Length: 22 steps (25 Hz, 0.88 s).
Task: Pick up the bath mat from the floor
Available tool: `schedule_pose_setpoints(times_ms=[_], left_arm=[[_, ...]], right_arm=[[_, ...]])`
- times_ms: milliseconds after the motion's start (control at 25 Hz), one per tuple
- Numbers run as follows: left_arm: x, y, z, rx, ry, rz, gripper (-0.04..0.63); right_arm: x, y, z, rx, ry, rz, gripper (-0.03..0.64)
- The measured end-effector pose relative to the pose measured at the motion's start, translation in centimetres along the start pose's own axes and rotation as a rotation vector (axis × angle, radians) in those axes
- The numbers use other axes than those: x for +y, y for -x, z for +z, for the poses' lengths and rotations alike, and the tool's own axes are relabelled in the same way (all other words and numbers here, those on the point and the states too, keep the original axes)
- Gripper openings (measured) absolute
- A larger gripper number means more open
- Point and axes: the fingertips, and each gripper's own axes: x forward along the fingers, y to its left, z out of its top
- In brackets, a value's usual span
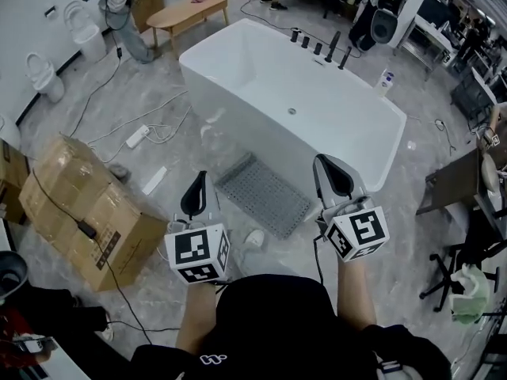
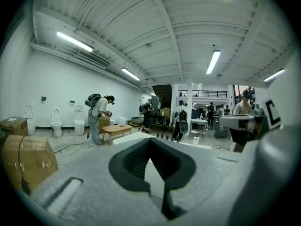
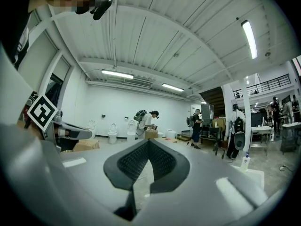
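Bath mat [image 1: 264, 195] shows only in the head view, flat on the floor [image 1: 95, 125], long axis far-left to near-right along the bathtub [image 1: 210, 85]. Left gripper [image 1: 200, 182] and right gripper [image 1: 326, 166] have their fingers clenched, empty.

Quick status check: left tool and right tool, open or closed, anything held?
Left tool: closed, holding nothing.
Right tool: closed, holding nothing.

Colour survey, floor beside tub.
Grey dot-textured rectangular bath mat [image 1: 264, 195]; plain white rectangular bathtub [image 1: 230, 93]; brown cardboard box [image 1: 71, 196]; pale grey marbled floor [image 1: 404, 228].
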Motion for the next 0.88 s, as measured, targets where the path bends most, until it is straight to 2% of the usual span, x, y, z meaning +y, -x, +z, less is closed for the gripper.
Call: schedule_pose_setpoints(times_ms=[280, 480, 600, 720, 880], left_arm=[[-0.2, -4.8, 1.0, 0.027, -0.025, -0.059, 0.0], [0.7, -7.4, 1.1, 0.069, -0.047, -0.07, 0.002], [1.0, -8.9, 1.6, 0.085, -0.058, -0.064, 0.001], [1.4, -10.1, 2.1, 0.079, -0.074, -0.068, 0.0], [1.2, -12.5, 2.8, 0.082, -0.109, -0.108, 0.001]], right_arm=[[-3.2, -3.5, -0.3, 0.022, -0.023, -0.054, 0.005], [-5.1, -5.6, -0.8, 0.028, -0.055, -0.079, 0.005], [-6.9, -6.8, -0.9, 0.036, -0.032, -0.096, 0.005], [-9.4, -7.3, -0.6, 0.025, -0.015, -0.146, 0.005], [-12.2, -8.6, -1.3, 0.012, -0.044, -0.226, 0.005]])
